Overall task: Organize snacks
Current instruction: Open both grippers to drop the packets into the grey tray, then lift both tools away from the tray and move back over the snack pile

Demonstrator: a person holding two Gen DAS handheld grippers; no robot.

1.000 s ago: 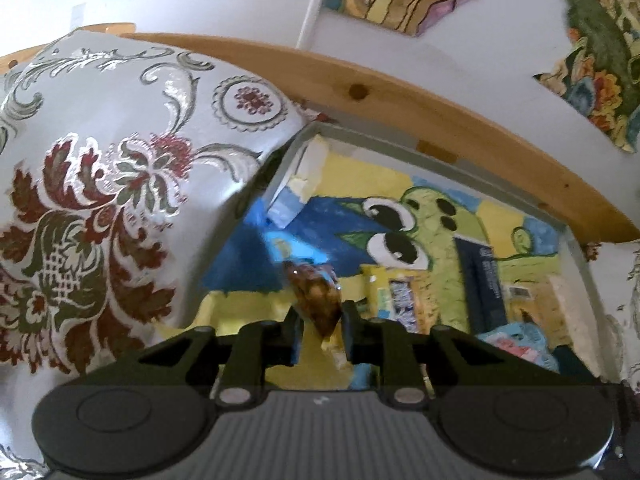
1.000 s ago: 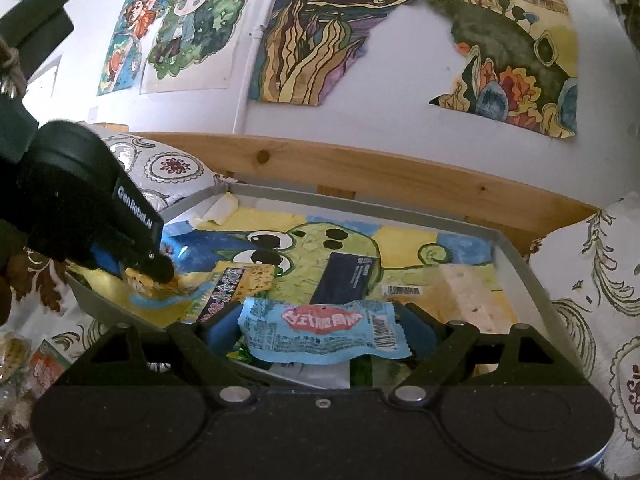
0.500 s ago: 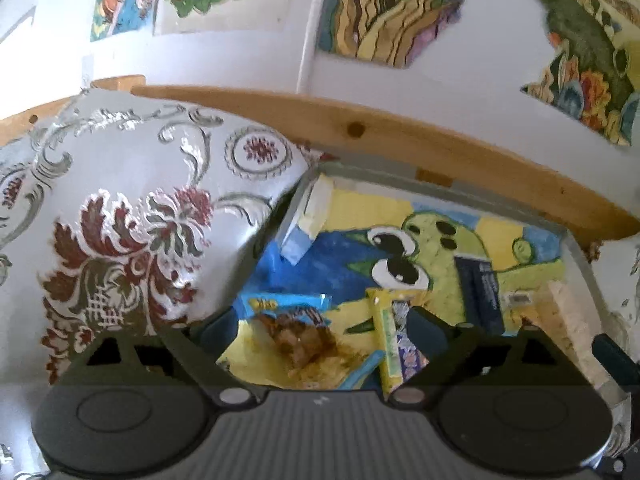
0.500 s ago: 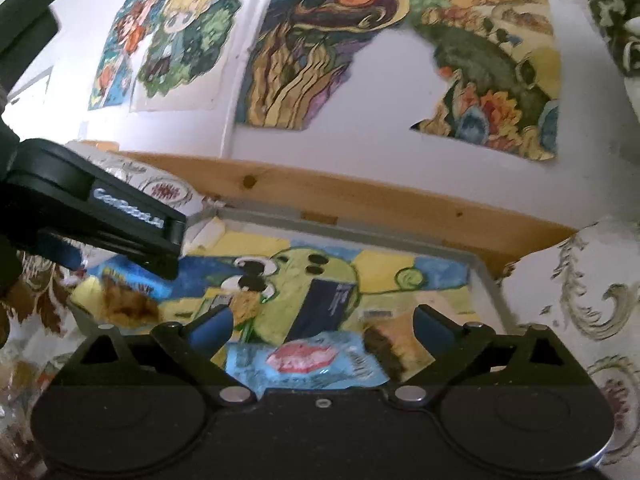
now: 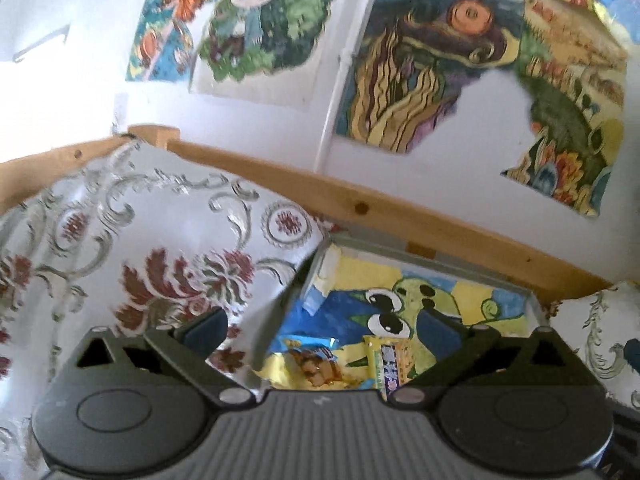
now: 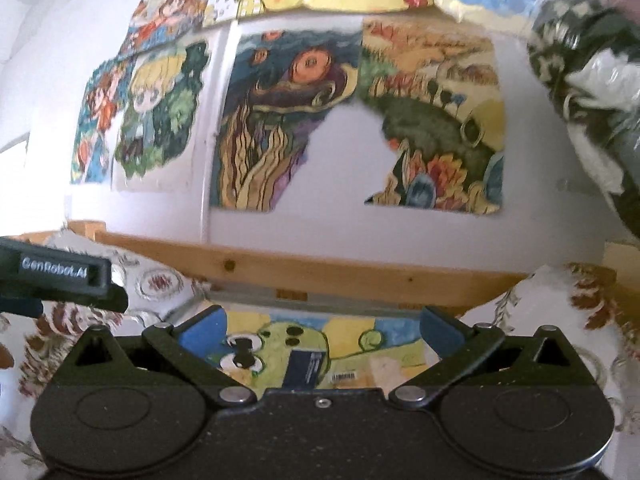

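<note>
Left gripper (image 5: 320, 330) gapes empty above the tray (image 5: 440, 258); only its camera shows 2 snack packets (image 5: 320, 364) lying at the tray's near left. Right gripper (image 6: 322, 330), likewise spread empty, shows a dark packet (image 6: 306, 368) mid-tray.

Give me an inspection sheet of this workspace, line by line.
Surface: patterned cloth, wooden rail behind.
Job's things: grey tray lined with a green cartoon drawing; in it a brown snack bag, a yellow bar and a dark packet.
Clutter: nothing seen.
Grippers: left tool open, empty, above the tray's left end; right tool open, empty, over the tray.
Cables: nothing seen.
Surroundings: white wall with paintings; a bagged bundle at upper right.
</note>
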